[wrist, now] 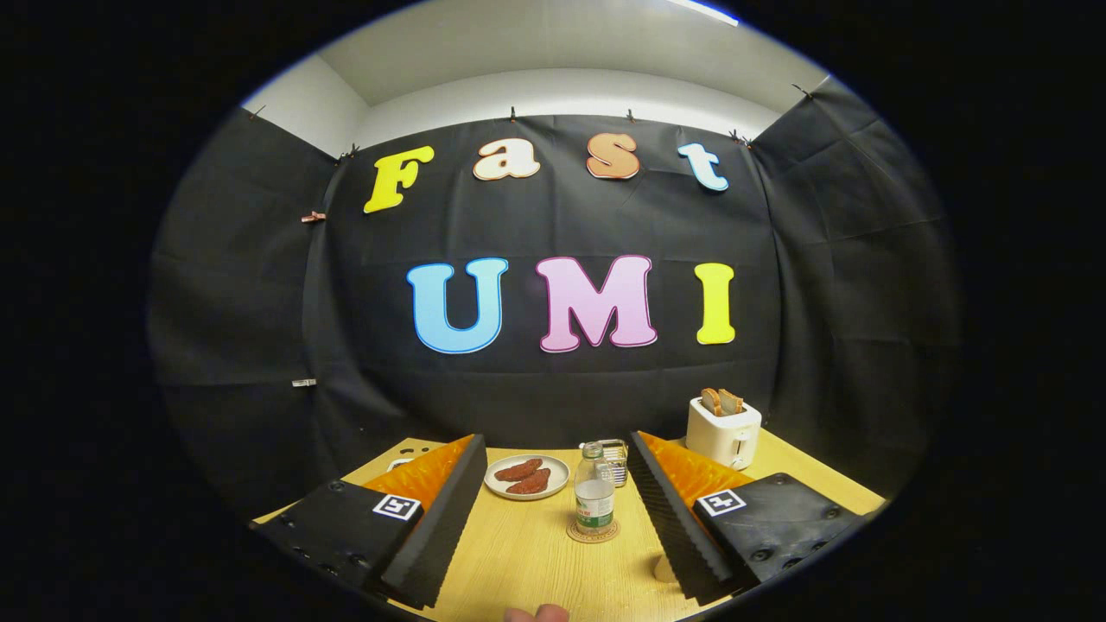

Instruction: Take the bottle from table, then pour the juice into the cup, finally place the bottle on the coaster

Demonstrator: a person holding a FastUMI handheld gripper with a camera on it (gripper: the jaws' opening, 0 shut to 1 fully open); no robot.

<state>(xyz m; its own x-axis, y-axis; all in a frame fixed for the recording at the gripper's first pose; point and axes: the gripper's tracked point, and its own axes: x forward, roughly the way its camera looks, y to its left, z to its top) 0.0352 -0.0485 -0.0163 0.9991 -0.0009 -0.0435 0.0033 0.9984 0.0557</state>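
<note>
Bottle standing upright on the coaster, claw released around empty air.

Fingertips of a hand [537, 613] show at the nearest point, low between the gripper [553, 536] fingers. Those two fingers [436, 518] are spread wide apart and press on nothing — bare wooden table [518, 561] lies between them. Just ahead, in the gap and nearer the right finger, the clear bottle [594, 489] with a green label and cap stands on a round cork coaster [593, 532], apart from both fingers. Left of the bottle and a little farther sits a white plate [527, 477] holding two reddish-brown pieces. Close behind the bottle is a glass cup [615, 458] — partly hidden by it. Farther right, beyond the right finger, a white toaster [724, 430] carries two slices of toast [721, 401] in its slots.
</note>
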